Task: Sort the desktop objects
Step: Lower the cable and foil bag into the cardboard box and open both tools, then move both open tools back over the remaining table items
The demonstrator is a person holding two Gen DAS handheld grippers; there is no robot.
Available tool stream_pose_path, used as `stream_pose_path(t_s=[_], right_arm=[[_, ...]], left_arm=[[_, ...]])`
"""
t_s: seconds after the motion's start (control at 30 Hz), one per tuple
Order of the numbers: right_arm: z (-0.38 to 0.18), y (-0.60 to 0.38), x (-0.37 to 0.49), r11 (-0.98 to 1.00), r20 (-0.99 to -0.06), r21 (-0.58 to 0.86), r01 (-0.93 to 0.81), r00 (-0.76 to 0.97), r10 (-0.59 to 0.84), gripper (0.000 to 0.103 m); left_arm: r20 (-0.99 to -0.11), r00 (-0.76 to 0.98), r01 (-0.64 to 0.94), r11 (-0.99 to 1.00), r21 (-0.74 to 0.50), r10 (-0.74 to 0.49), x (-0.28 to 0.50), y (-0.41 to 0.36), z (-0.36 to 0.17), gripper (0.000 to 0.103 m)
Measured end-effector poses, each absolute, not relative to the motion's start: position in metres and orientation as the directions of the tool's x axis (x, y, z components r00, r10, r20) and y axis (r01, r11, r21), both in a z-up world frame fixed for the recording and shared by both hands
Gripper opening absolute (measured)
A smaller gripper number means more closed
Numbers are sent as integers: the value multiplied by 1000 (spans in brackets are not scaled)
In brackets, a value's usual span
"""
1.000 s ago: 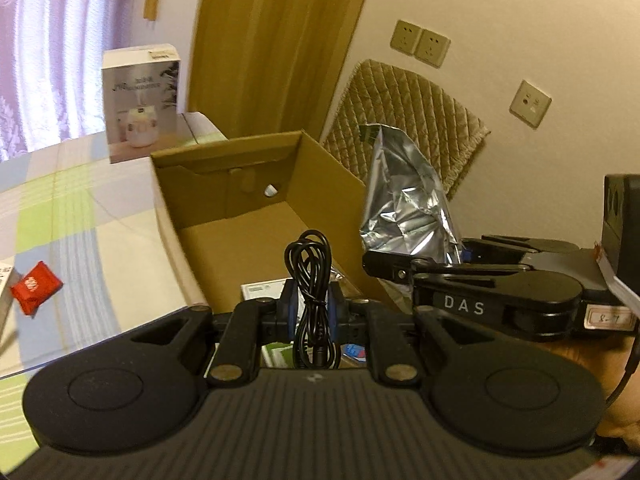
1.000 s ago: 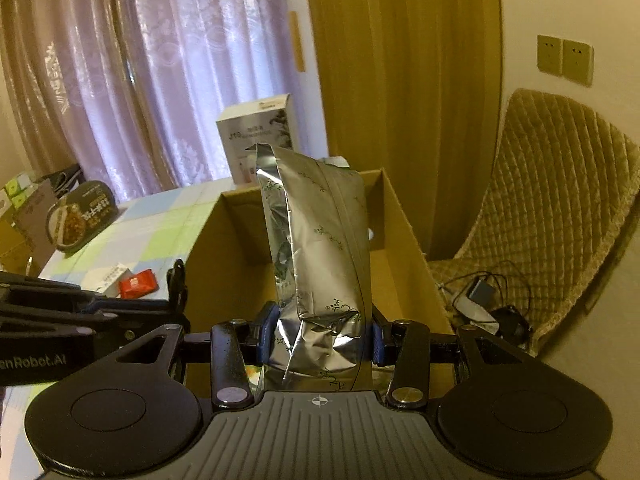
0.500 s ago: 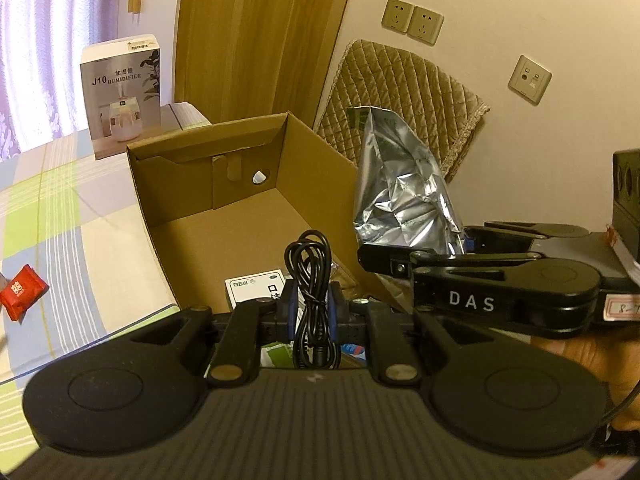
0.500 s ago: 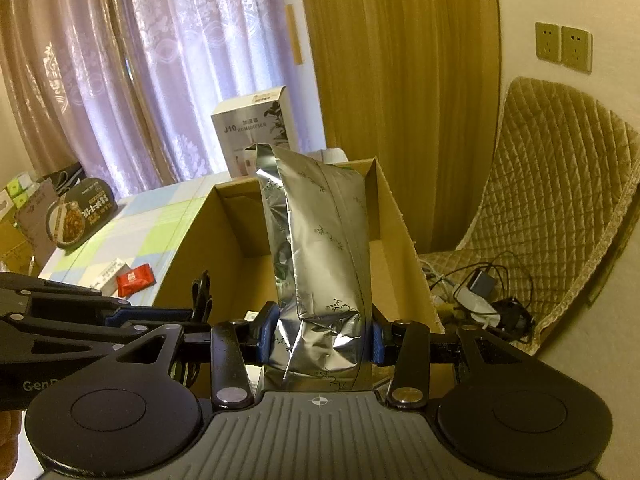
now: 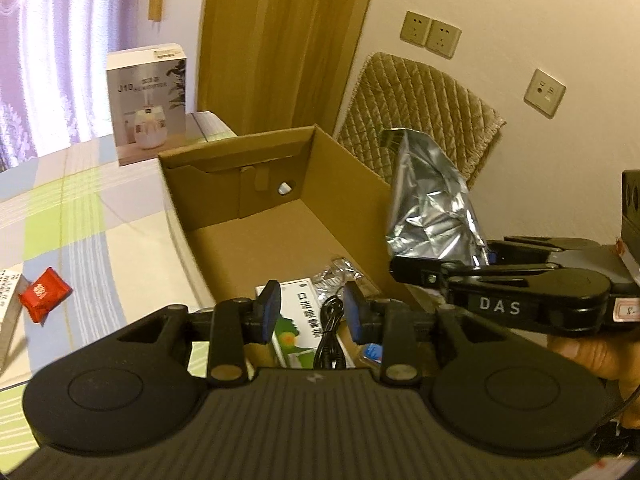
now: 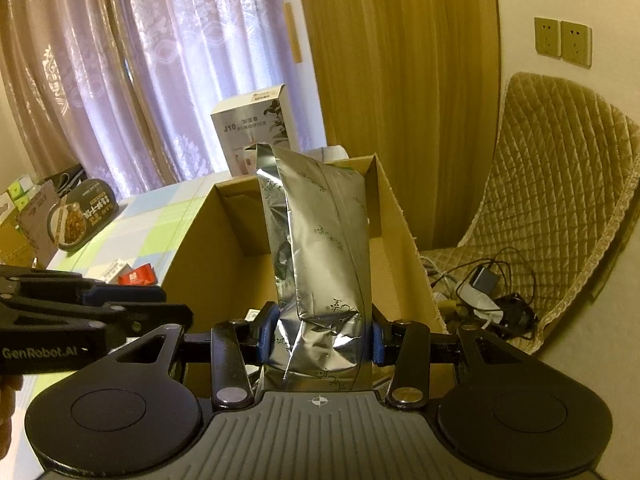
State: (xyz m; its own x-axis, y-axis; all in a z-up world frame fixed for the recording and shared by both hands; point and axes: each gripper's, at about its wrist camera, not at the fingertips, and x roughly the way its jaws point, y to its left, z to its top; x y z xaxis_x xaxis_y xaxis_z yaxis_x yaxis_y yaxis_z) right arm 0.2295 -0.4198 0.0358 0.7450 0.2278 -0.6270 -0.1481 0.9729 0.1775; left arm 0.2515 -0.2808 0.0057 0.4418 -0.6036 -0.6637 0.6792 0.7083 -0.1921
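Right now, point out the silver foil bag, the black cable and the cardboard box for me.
silver foil bag (image 6: 320, 264): right wrist view, middle of its front face.
black cable (image 5: 329, 338): left wrist view, coiled part between the open fingers.
cardboard box (image 5: 352, 196): left wrist view, inner right wall.

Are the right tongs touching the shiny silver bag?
Touching. The right wrist view shows the right tongs pressing both sides of the silver bag, creasing it.

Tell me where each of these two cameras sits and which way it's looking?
Left wrist: on the left gripper, facing the cardboard box with the black cable below; a hand shows.
Right wrist: on the right gripper, clamping the silver foil bag.
Shared: box, bag, humidifier carton, each other's gripper.
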Motion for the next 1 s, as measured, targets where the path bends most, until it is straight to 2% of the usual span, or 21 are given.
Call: stream_pose_path(t_s=[0.3,0.33,0.37,0.4,0.43,1.0], right_arm=[[34,-416,231,971,-628,185,-152,742,236,42],[34,-415,231,969,-624,189,-157,743,242,44],[35,-414,231,967,-616,195,-165,746,252,50],[36,-413,231,966,-609,194,-172,751,256,70],[38,-412,230,968,-598,186,-171,762,250,77],[40,-402,229,966,-580,181,-185,773,256,77]], left_arm=[[-672,456,665,725,-178,-584,252,-268,4,28],[-671,457,665,726,-178,-583,251,-267,4,28],[-671,458,665,726,-177,-583,251,-266,5,28],[-671,458,665,726,-177,-583,251,-266,5,28],[-671,459,664,727,-176,-582,251,-266,5,28],[-687,479,647,749,-145,-546,246,-237,-1,30]])
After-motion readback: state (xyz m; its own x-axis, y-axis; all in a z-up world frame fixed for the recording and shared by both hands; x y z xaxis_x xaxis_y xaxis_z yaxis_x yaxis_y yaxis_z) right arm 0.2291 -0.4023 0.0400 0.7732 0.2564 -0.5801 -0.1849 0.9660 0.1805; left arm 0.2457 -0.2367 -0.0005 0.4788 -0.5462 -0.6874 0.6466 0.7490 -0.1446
